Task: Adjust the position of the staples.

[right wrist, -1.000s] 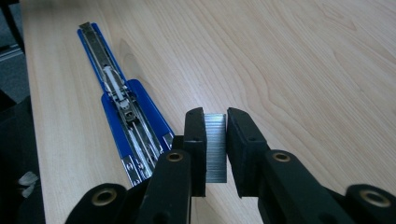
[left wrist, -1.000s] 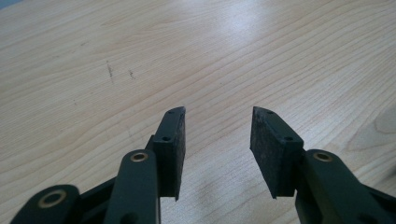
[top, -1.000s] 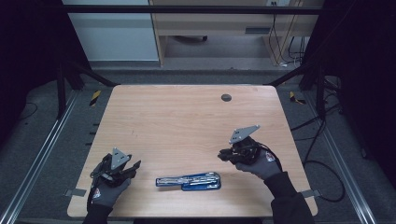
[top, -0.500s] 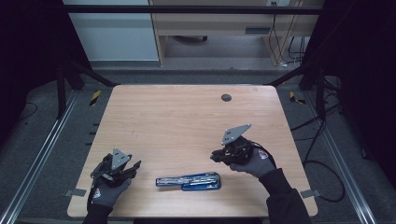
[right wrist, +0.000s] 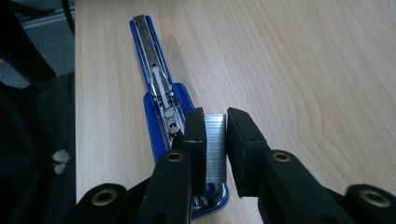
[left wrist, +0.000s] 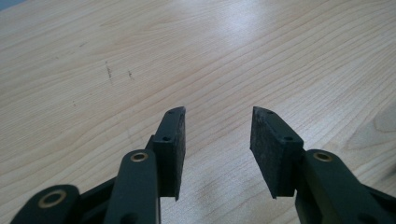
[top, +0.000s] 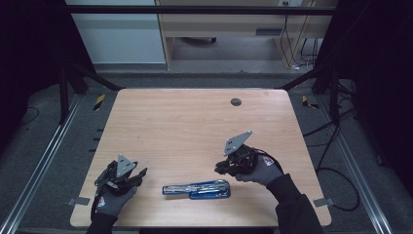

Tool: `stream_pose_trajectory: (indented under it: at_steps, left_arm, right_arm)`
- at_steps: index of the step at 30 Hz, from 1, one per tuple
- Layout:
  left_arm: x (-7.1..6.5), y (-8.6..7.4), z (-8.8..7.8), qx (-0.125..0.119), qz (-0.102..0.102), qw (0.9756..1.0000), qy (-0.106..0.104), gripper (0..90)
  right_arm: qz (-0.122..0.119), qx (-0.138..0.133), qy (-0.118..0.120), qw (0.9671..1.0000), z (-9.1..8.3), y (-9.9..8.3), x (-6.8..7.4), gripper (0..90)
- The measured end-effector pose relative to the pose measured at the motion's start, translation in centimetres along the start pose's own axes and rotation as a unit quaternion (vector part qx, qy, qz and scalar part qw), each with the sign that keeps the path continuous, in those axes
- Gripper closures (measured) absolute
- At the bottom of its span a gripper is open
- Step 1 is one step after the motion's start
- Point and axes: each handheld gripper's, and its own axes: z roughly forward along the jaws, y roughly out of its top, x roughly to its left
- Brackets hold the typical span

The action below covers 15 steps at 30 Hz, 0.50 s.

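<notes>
The right tongs [right wrist: 215, 123] are closed most of the way on a strip of staples [right wrist: 215, 147], a silvery ribbed block pinched flat between the two black pads, which press on its two faces. In the right gripper view the strip stands on edge between the jaws, directly over the near end of a blue stapler [right wrist: 161, 107]. The stapler lies swung open on the desk [right wrist: 303, 70], its metal staple channel bared and facing up, running away from the tongs toward the desk's edge at the left of that view.

In the high view the right tongs [top: 220, 168] hover at the right end of the stapler [top: 197, 189], just above and beside it, held by a gloved hand [top: 258, 170] that comes in from the near right. The stapler lies lengthwise along the near edge of the desk [top: 195, 126], roughly midway between the two hands.

The left tongs [left wrist: 217, 140] stand open to a moderate gap with nothing between the pads; bare wood grain shows through the gap. In the high view the left tongs [top: 139, 174] sit low at the near left part of the desk, pointing right toward the stapler and well apart from it.

A small dark round grommet [top: 235, 102] sits in the desk near its far edge.
</notes>
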Motion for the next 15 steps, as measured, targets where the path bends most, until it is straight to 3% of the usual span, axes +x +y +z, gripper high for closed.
stream_pose_trajectory:
  at_steps: [8,15]
  left_arm:
    - [-0.03,0.02,-0.06,-0.001,0.002,1.0000,0.001,55.9]
    - [-0.05,0.03,-0.02,0.000,0.002,1.0000,0.001,55.9]
  right_arm:
    - [-0.023,0.020,0.023,0.9993,0.72,0.20,0.04,78.6]
    - [-0.025,0.025,0.030,0.9989,0.88,-0.13,0.10,78.6]
